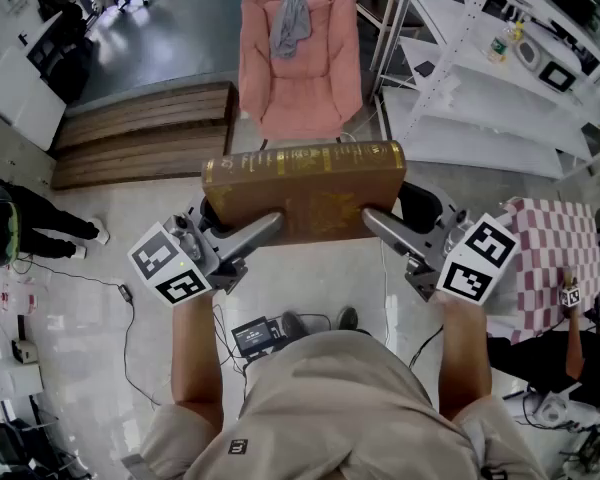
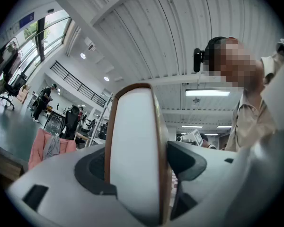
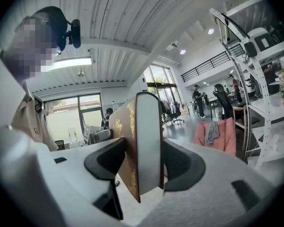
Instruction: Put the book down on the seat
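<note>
A thick brown book [image 1: 302,191] with gold print is held flat in the air in front of the person, spine facing away. My left gripper [image 1: 265,230] is shut on its near left edge, and the white page block [image 2: 132,160] fills the gap between its dark pads. My right gripper [image 1: 380,223] is shut on the near right edge, clamping the covers and pages [image 3: 146,145]. The pink armchair [image 1: 298,68], its seat bare, stands on the floor beyond the book, with a grey cloth [image 1: 291,23] hung over its backrest.
White metal shelving [image 1: 500,78] runs along the right. A low wooden platform [image 1: 140,133] lies left of the chair. A checked cloth [image 1: 555,258] covers something at the right. A small device [image 1: 255,336] and cables lie on the floor by the person's feet.
</note>
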Action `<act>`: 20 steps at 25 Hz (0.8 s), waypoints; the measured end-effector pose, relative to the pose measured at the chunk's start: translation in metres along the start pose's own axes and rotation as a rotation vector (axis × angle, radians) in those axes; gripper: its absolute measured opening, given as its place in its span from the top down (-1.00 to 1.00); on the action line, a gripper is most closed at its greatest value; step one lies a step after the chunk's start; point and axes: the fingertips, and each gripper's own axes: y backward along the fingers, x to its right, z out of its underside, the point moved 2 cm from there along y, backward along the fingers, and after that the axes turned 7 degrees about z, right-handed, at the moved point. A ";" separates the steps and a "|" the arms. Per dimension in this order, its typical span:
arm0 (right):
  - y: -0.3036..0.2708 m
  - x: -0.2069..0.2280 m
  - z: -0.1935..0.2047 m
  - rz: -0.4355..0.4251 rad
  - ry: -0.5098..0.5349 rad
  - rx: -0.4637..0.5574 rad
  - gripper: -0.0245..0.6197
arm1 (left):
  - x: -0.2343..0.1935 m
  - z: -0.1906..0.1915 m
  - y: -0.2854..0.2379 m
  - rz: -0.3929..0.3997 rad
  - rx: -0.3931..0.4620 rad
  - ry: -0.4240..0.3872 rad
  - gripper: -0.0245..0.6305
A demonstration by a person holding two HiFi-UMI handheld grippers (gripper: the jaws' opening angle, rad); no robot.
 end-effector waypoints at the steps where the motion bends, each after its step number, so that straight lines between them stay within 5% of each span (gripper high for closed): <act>1: -0.001 0.000 0.000 0.000 -0.001 -0.001 0.19 | -0.001 0.000 0.000 0.000 -0.001 0.000 -0.01; 20: -0.026 -0.019 -0.002 -0.003 -0.009 0.024 0.17 | -0.014 -0.008 0.028 0.014 0.012 0.004 -0.01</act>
